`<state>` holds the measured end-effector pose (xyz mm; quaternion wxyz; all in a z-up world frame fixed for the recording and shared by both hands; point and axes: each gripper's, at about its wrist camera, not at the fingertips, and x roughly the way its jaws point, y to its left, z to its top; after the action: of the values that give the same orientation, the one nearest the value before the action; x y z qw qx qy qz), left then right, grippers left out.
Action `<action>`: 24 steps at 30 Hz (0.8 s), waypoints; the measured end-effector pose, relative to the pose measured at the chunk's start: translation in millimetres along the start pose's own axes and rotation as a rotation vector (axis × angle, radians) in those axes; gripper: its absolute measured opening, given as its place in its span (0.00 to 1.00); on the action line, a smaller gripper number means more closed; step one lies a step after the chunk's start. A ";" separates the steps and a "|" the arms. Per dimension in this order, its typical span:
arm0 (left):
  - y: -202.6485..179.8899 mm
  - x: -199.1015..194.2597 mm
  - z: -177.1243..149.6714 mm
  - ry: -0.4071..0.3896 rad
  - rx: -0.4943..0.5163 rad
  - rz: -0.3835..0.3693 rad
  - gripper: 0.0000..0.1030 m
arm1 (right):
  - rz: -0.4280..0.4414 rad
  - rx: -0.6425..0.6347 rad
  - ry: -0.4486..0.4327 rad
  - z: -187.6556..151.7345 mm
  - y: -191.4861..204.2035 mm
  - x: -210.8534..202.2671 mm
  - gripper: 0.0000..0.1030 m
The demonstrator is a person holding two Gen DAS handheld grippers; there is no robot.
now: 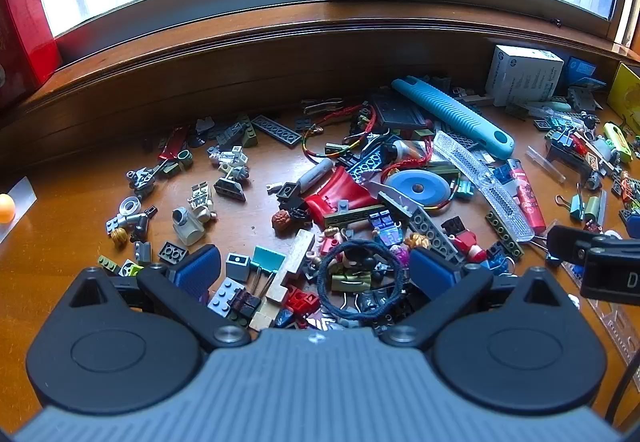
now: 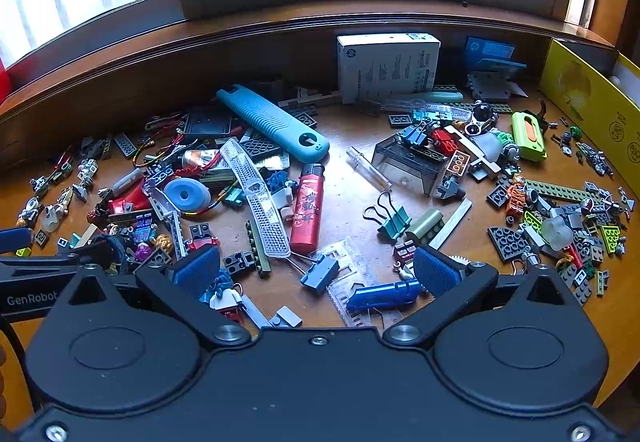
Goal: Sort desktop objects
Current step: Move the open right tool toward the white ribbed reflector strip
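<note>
A wooden desk [image 1: 60, 226] is strewn with small toy bricks, figures, clips and tools. My left gripper [image 1: 316, 272] hangs open above a dark hair tie [image 1: 362, 280], a teal binder clip [image 1: 269, 257] and grey bricks, holding nothing. My right gripper [image 2: 316, 270] is also open, over a small blue clip [image 2: 320, 274] and a blue cylinder part [image 2: 382, 294] on a clear stencil. A red lighter [image 2: 307, 207], a long clear reflector [image 2: 256, 197] and a teal cutter handle [image 2: 272, 121] lie ahead of it. The right gripper's finger shows at the left view's right edge [image 1: 592, 254].
A white box [image 2: 386, 65] stands against the wooden sill at the back. A yellow box [image 2: 592, 101] lines the right side. A red box [image 1: 24, 29] stands far left, with an orange ball [image 1: 6, 207] below it. More bricks [image 2: 560, 226] crowd the right.
</note>
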<state>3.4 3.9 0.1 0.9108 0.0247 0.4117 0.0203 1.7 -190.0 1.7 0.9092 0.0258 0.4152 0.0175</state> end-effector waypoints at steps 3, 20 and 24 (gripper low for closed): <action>0.1 0.7 0.4 0.001 0.001 -0.001 1.00 | 0.000 0.001 0.004 0.3 0.6 1.9 1.00; 7.9 7.0 3.3 0.012 -0.004 -0.006 1.00 | -0.006 -0.006 0.018 6.0 7.0 12.3 1.00; 9.3 12.5 7.6 0.017 -0.004 -0.004 1.00 | -0.006 -0.007 0.022 7.3 8.2 15.5 1.00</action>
<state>17.2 13.8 -3.7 0.9074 0.0220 0.4193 0.0194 17.2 -181.3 -4.8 0.9046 0.0211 0.4253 0.0167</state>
